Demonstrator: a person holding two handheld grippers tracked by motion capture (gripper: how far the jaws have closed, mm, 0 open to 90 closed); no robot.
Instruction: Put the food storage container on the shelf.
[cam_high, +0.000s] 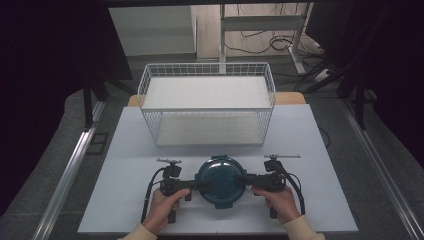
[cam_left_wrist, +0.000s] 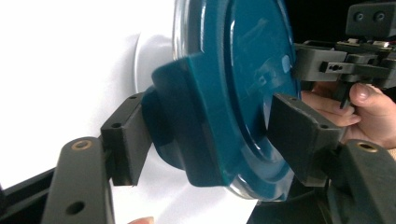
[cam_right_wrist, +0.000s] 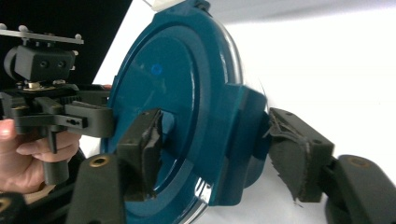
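A: Where does the work stand?

B: At the grasp, I'd judge; the teal lidded container (cam_high: 220, 181) sits flat on the white bench (cam_high: 125, 145), at the near edge between the two hands, and nothing suggests it has left the surface yet.

A: And the jaws?

B: The left gripper (cam_high: 199, 186) has its jaws part-way in around the latch tab on the container's left side; in the left gripper view one pad (cam_left_wrist: 126, 137) seems to touch the tab while the other (cam_left_wrist: 299, 135) stands just off the lid — not a firm hold yet. The right gripper (cam_high: 241, 180) straddles the opposite tab with its jaws wider; a gap shows at the frayed outer pad (cam_right_wrist: 292, 149), so it holds nothing so far.

A: What's left?

B: Closing both grips, lifting, and — a guess — carrying it to the white wire basket (cam_high: 207, 107) standing behind it, which looks empty.

A: Any writing?

B: No brand or label that I can read; there is a small blue dot on the lid (cam_right_wrist: 155, 70), nothing more.
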